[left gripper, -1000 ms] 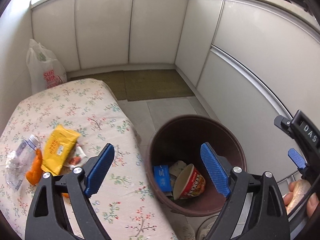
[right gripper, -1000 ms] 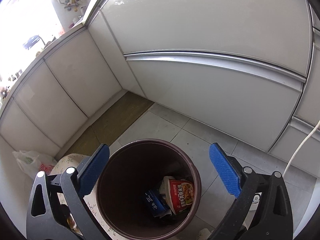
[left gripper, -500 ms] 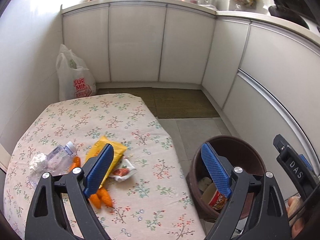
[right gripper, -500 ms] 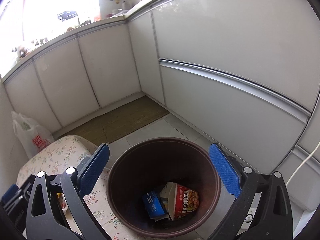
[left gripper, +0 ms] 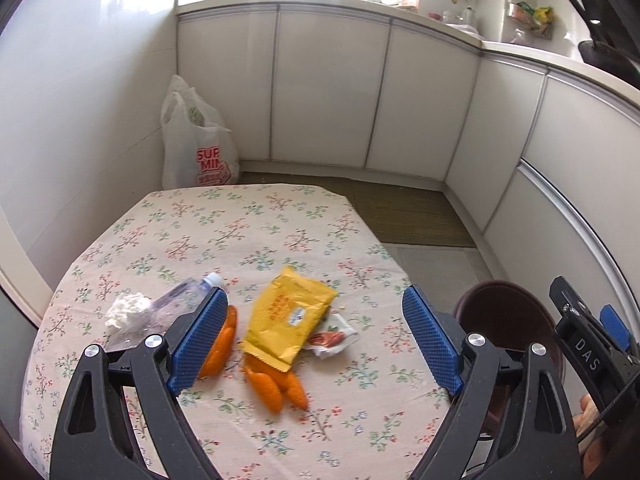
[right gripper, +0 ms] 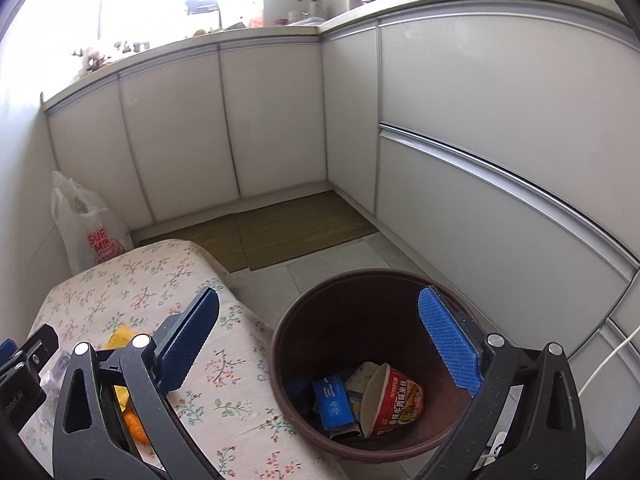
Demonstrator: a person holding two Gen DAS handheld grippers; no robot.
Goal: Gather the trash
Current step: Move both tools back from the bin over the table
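On the flowered table (left gripper: 248, 224) lie a yellow snack packet (left gripper: 286, 316), a small white-and-red wrapper (left gripper: 334, 336), a crushed clear bottle (left gripper: 172, 300), a white paper wad (left gripper: 126, 310) and several orange carrots (left gripper: 276, 386). My left gripper (left gripper: 316, 340) hovers open above them, empty. The brown bin (right gripper: 372, 360) stands on the floor beside the table, holding a red noodle cup (right gripper: 394, 398) and a blue carton (right gripper: 334, 402). My right gripper (right gripper: 320, 344) hangs open over the bin's near rim, empty. In the left wrist view the bin (left gripper: 504, 316) shows at the right.
A white plastic shopping bag (left gripper: 196, 148) stands on the floor against the wall behind the table. A brown mat (right gripper: 288, 228) lies along the white cabinets (left gripper: 328, 88). A white cable (right gripper: 612, 352) runs at the far right. The other gripper's body (left gripper: 588, 352) shows at the right edge.
Both views have swung left from the bin toward the table. The trash on the table now lies between my left fingers, and the table has come into the right wrist view.
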